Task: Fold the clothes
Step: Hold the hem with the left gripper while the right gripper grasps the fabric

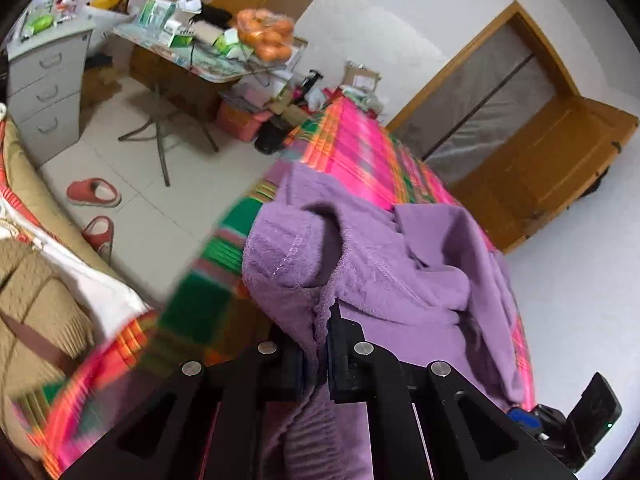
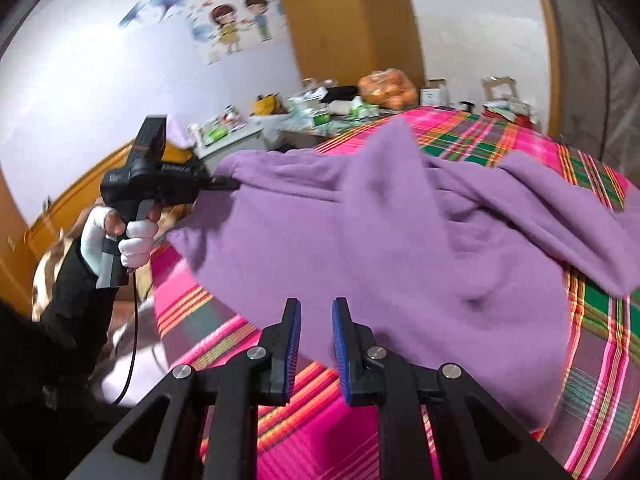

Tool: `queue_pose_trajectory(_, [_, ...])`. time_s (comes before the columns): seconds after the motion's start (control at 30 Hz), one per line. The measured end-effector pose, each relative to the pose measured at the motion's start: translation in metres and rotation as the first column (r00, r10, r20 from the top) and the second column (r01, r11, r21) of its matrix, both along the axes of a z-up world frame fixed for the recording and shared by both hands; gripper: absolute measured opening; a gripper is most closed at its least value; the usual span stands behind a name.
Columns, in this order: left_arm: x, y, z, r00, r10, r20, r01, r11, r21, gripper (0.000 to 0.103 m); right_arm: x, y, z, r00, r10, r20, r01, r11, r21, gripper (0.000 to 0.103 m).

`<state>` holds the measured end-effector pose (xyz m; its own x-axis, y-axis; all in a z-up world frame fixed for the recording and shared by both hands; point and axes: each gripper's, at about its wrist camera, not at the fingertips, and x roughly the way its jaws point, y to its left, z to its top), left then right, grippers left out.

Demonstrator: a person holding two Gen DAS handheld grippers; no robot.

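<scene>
Left wrist view: left gripper [image 1: 320, 344] pinches purple garment [image 1: 380, 264] edge, lifted over plaid bed [image 1: 360, 148]. Right gripper [image 2: 316, 336] hangs w/ a narrow gap, empty. Risk: fleece slips out bc only the thin edge is caught.

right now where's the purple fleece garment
The purple fleece garment lies spread on the plaid bedspread; its left edge is pinched by the left gripper, ahead of the open right gripper.
</scene>
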<state>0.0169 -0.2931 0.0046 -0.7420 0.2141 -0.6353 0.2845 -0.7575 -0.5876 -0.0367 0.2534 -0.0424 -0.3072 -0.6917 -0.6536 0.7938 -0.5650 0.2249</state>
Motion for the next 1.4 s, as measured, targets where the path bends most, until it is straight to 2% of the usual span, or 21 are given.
queue_pose_trajectory(0.03, [-0.004, -0.007, -0.004, 1.0, -0.003, 0.015, 0.003, 1.0, 0.02, 0.009, -0.005, 0.0, -0.001, 1.0, -0.023, 0.011, 0.023, 1.0, 0.0, 0.018])
queue_pose_trajectory(0.1, [-0.004, -0.004, -0.005, 1.0, -0.021, 0.009, 0.022, 1.0, -0.019, 0.01, -0.01, 0.002, -0.002, 0.998, -0.062, 0.002, 0.062, 0.998, 0.006, 0.023])
queue_pose_trajectory(0.2, [0.002, 0.005, -0.004, 0.999, -0.029, -0.021, 0.028, 0.998, -0.048, 0.011, -0.011, -0.01, -0.003, 0.995, -0.066, -0.072, 0.071, 0.996, 0.058, 0.034])
queue_pose_trajectory(0.33, [0.015, 0.008, -0.01, 0.999, -0.009, -0.049, 0.008, 1.0, -0.02, 0.015, -0.01, -0.029, -0.005, 0.983, -0.058, -0.176, 0.082, 0.988, 0.132, 0.043])
queue_pose_trajectory(0.6, [0.023, 0.01, -0.014, 0.997, 0.007, -0.079, -0.007, 1.0, 0.001, 0.016, -0.01, -0.066, -0.008, 0.927, -0.017, -0.374, 0.127, 0.954, 0.271, 0.044])
queue_pose_trajectory(0.63, [0.023, 0.01, -0.014, 0.997, 0.007, -0.081, -0.007, 1.0, 0.004, 0.016, -0.01, -0.07, -0.008, 0.918, -0.01, -0.398, 0.134, 0.949, 0.287, 0.031])
queue_pose_trajectory(0.67, [0.022, 0.009, -0.015, 0.997, 0.008, -0.082, -0.007, 1.0, 0.006, 0.016, -0.012, -0.067, -0.005, 0.916, -0.026, -0.401, 0.148, 0.95, 0.276, 0.005])
queue_pose_trajectory(0.73, [0.021, 0.008, -0.015, 0.996, 0.007, -0.085, -0.006, 1.0, 0.011, 0.016, -0.02, -0.057, 0.001, 0.916, -0.073, -0.395, 0.179, 0.955, 0.238, 0.006])
queue_pose_trajectory(0.77, [0.02, 0.007, -0.016, 0.996, 0.006, -0.086, -0.005, 1.0, 0.014, 0.016, -0.024, -0.043, 0.011, 0.914, -0.125, -0.387, 0.211, 0.959, 0.188, 0.006])
queue_pose_trajectory(0.83, [0.019, 0.006, -0.016, 0.996, 0.006, -0.088, -0.004, 1.0, 0.018, 0.016, -0.031, -0.008, 0.031, 0.89, -0.245, -0.385, 0.301, 0.949, 0.092, 0.006])
queue_pose_trajectory(0.9, [0.019, 0.005, -0.017, 0.996, 0.005, -0.09, -0.003, 1.0, 0.021, 0.016, -0.038, 0.036, 0.05, 0.852, -0.378, -0.361, 0.406, 0.914, 0.0, 0.006])
queue_pose_trajectory(0.97, [0.019, 0.005, -0.017, 0.996, 0.006, -0.091, -0.003, 1.0, 0.024, 0.016, -0.044, 0.088, 0.064, 0.788, -0.533, -0.309, 0.534, 0.841, -0.088, 0.006])
queue_pose_trajectory(1.03, [0.019, 0.004, -0.016, 0.996, 0.005, -0.091, -0.003, 1.0, 0.025, 0.016, -0.046, 0.139, 0.071, 0.688, -0.682, -0.248, 0.671, 0.728, -0.14, 0.006])
queue_pose_trajectory(1.1, [0.019, 0.004, -0.017, 0.996, 0.004, -0.09, -0.002, 1.0, 0.02, 0.016, -0.042, 0.191, 0.067, 0.547, -0.814, -0.192, 0.805, 0.575, -0.145, 0.006])
queue_pose_trajectory(1.13, [0.019, 0.004, -0.017, 0.996, 0.003, -0.089, -0.001, 1.0, 0.018, 0.016, -0.041, 0.21, 0.062, 0.498, -0.853, -0.156, 0.845, 0.517, -0.133, 0.008])
queue_pose_trajectory(1.2, [0.018, 0.006, -0.016, 0.996, 0.0, -0.087, 0.001, 1.0, 0.013, 0.016, -0.042, 0.244, 0.043, 0.417, -0.907, -0.061, 0.904, 0.421, -0.076, 0.019])
queue_pose_trajectory(1.23, [0.018, 0.006, -0.016, 0.996, -0.001, -0.086, 0.002, 1.0, 0.009, 0.017, -0.043, 0.253, 0.031, 0.4, -0.916, -0.02, 0.916, 0.4, -0.037, 0.025])
queue_pose_trajectory(1.27, [0.018, 0.007, -0.015, 0.996, -0.002, -0.085, 0.002, 1.0, 0.006, 0.017, -0.043, 0.257, 0.018, 0.397, -0.918, 0.008, 0.918, 0.397, 0.002, 0.026])
queue_pose_trajectory(1.33, [0.019, 0.009, -0.015, 0.997, 0.003, -0.081, -0.003, 1.0, -0.005, 0.017, -0.039, 0.255, 0.006, 0.411, -0.912, 0.016, 0.911, 0.411, 0.038, 0.026])
queue_pose_trajectory(1.4, [0.021, 0.012, -0.014, 0.997, 0.006, -0.075, -0.007, 1.0, -0.01, 0.017, -0.034, 0.251, 0.006, 0.425, -0.905, 0.008, 0.904, 0.426, 0.031, 0.026])
